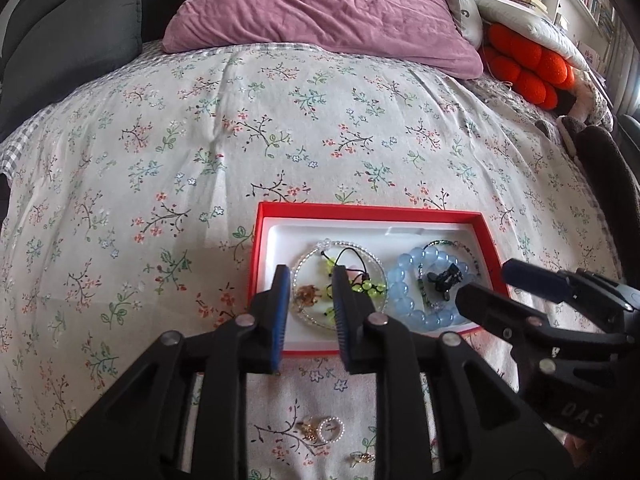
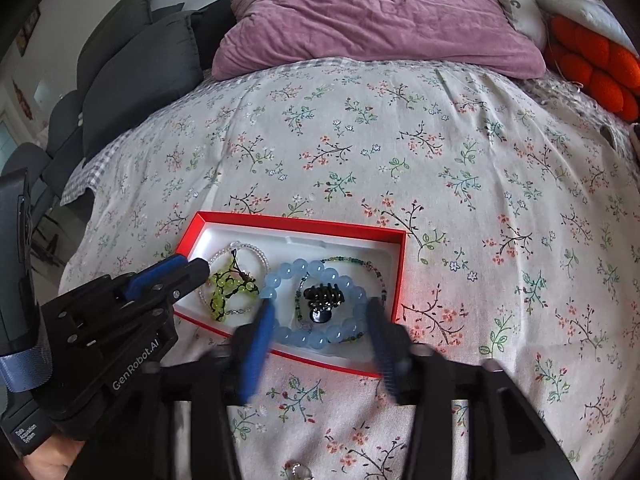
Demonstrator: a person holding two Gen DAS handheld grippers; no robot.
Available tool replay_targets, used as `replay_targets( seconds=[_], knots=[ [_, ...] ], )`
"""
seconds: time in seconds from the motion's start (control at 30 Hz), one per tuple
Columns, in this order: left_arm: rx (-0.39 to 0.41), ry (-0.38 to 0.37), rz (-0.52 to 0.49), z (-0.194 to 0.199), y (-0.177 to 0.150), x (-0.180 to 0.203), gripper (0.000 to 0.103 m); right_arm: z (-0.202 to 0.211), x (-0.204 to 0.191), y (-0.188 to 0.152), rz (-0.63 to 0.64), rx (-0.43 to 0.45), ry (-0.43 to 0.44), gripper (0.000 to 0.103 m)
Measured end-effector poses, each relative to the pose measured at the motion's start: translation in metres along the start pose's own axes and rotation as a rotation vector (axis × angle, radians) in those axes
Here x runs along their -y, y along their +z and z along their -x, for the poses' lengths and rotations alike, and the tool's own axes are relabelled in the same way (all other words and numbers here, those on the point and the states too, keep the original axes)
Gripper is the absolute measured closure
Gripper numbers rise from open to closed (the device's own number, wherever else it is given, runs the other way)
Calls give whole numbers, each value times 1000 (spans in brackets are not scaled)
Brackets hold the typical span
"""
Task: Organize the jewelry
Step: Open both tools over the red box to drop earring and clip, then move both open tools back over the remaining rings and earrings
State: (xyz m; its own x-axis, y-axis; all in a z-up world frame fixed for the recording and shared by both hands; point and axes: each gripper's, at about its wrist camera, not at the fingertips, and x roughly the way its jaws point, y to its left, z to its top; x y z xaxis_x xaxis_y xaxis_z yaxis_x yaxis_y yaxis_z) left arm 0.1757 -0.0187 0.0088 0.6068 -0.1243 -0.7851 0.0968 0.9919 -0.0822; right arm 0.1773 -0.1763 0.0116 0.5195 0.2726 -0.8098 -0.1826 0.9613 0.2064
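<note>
gleaming round beads [image 2: 316, 304], red box [image 2: 304, 222]

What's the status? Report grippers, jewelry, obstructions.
Left gripper and right gripper open, empty, over red box. Bracelets, black clip boxed. Rings loose on bedspread. Nothing blocking.

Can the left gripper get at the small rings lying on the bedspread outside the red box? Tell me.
Probably yes. The rings lie bare on the floral bedspread, nothing over them, close beneath the left gripper, whose jaws stand apart and hold nothing. It points past them into the red box, so it must pull back.
</note>
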Motion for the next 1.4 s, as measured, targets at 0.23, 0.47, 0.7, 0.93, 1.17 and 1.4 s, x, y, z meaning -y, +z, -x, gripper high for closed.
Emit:
replay_targets(
  seconds=[0.23,0.47,0.7,0.93,1.17,1.4],
  knots=[
    [7,-3,-18,11,-2,2,63,10,-2,-1,20,19,-19,44],
    [29,7,-58,31,-8,5,47,23,-1,-8,23,17,-17,44],
    [12,21,-71,41,-19,6,28,39,0,-17,39,27,-42,38],
    [-15,33,-35,51,-32,2,14,48,-2,-30,69,17,-60,32],
    [-21,66,-40,57,-49,0,1,55,-4,-48,97,10,-93,18],
    [-32,53,-50,66,-64,1,1,58,-6,-68,131,-5,-114,3]
  ],
)
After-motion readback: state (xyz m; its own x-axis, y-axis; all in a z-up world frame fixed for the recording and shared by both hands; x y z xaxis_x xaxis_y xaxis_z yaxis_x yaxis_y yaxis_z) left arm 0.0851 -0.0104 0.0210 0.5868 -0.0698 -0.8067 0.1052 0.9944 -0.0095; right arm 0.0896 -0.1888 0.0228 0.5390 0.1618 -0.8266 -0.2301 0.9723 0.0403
